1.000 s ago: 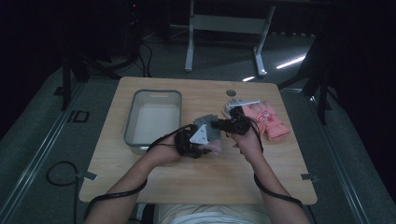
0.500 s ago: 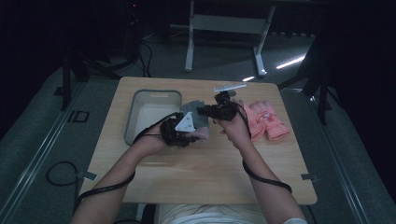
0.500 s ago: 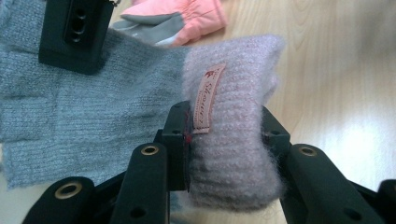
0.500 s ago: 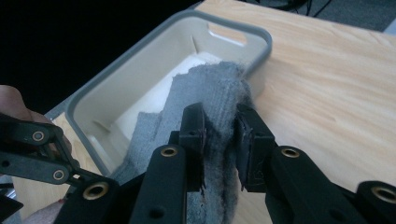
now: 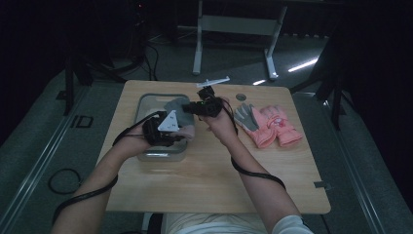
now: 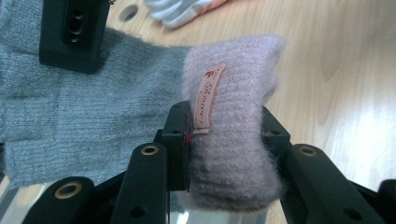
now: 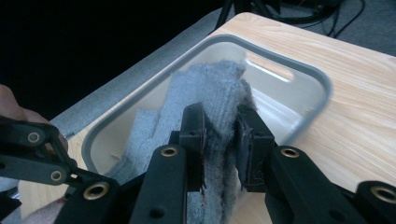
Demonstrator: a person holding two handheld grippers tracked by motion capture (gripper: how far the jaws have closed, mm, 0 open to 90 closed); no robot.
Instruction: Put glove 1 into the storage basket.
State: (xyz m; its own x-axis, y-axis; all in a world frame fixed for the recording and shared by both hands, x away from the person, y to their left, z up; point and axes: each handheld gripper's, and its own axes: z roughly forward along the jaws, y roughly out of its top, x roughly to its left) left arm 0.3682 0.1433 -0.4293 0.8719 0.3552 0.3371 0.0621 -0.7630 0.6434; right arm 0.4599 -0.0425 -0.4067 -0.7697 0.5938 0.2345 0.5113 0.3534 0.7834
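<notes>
Since the earlier frame we have carried the knitted glove [image 5: 179,108] leftward over the clear bin [image 5: 146,105]. Our left gripper [image 6: 224,140] clamps its pink cuff [image 6: 233,116]; our right gripper [image 7: 222,135] pinches its grey end above the bin.

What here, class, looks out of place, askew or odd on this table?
Nothing looks damaged or spilled. The grey knitted glove with its pink cuff is held stretched between the left gripper and right gripper above the clear bin. A pink pair of gloves lies loosely on the table.
</notes>
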